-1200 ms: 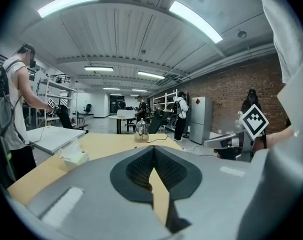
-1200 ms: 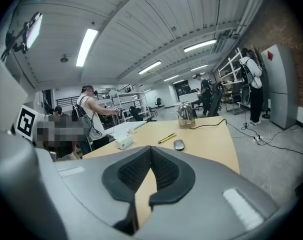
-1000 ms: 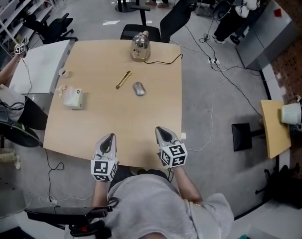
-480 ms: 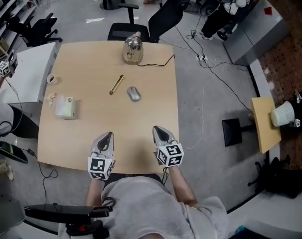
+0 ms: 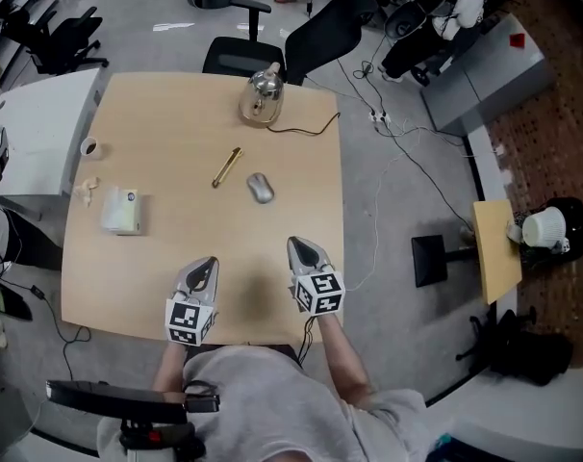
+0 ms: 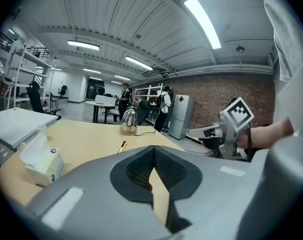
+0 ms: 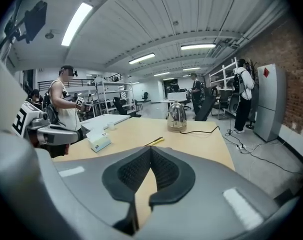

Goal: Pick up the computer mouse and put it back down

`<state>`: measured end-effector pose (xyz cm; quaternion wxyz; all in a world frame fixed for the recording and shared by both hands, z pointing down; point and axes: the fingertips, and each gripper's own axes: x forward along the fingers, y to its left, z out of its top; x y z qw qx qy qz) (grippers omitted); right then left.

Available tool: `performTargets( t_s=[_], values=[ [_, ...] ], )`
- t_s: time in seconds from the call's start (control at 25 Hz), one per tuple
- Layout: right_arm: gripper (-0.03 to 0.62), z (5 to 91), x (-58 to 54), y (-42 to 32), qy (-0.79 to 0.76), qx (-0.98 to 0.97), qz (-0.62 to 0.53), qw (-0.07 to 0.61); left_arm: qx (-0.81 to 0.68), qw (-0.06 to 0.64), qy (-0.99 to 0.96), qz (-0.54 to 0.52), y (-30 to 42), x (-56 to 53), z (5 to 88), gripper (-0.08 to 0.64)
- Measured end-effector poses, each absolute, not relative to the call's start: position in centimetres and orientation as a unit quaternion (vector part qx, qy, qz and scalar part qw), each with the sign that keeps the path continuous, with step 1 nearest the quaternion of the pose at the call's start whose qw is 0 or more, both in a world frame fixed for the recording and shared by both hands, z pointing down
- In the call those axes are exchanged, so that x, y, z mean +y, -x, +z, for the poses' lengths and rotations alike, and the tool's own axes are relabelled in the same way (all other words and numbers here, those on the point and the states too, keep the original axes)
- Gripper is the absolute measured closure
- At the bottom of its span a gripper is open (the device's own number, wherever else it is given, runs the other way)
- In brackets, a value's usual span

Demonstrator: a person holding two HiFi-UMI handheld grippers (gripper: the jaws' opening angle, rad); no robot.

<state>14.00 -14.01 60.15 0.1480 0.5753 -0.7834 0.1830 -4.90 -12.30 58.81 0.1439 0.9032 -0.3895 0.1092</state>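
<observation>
While the left gripper [image 5: 207,263] and right gripper [image 5: 297,245] have edged forward, both clenched on nothing, the computer mouse [image 5: 261,188] hasn't budged. It sits between them and the kettle [image 5: 262,92], untouched. Pickup's still ahead, I'd guess.

a: what fills the near edge?
b: the left gripper [image 6: 153,148], jaws pressed together with nothing between them.
a: and past it?
b: a tan table [image 6: 81,139] with a steel kettle [image 6: 129,122] at its far end. a slim yellow tool [image 6: 122,145] lies nearer than the kettle, and a tissue box [image 6: 41,163] nearer still, off to the kettle's left.
a: right of the kettle?
b: the right gripper [image 6: 196,132], marker cube on top, pointing towards the kettle's side.
</observation>
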Motion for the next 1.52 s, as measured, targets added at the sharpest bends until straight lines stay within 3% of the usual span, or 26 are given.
performTargets(
  t_s=[0.44,0.88,1.52],
  values=[
    [0.584,61.6,-22.8,-13.3,-0.57,-0.78,0.145,0.215,-0.349,0.147,-0.916,0.133,6.9,-14.4,60.9,0.54],
    [0.528,68.4,-29.0,-12.1,-0.523,-0.768,0.196,0.313,-0.343,0.168,-0.914,0.138,8.7,-15.5,62.4,0.54],
    [0.36,76.5,-34.0,-12.7,-0.482,-0.733,0.239,0.416,-0.37,0.178,-0.899,0.152,10.7,-17.7,63.8,0.54]
  ],
)
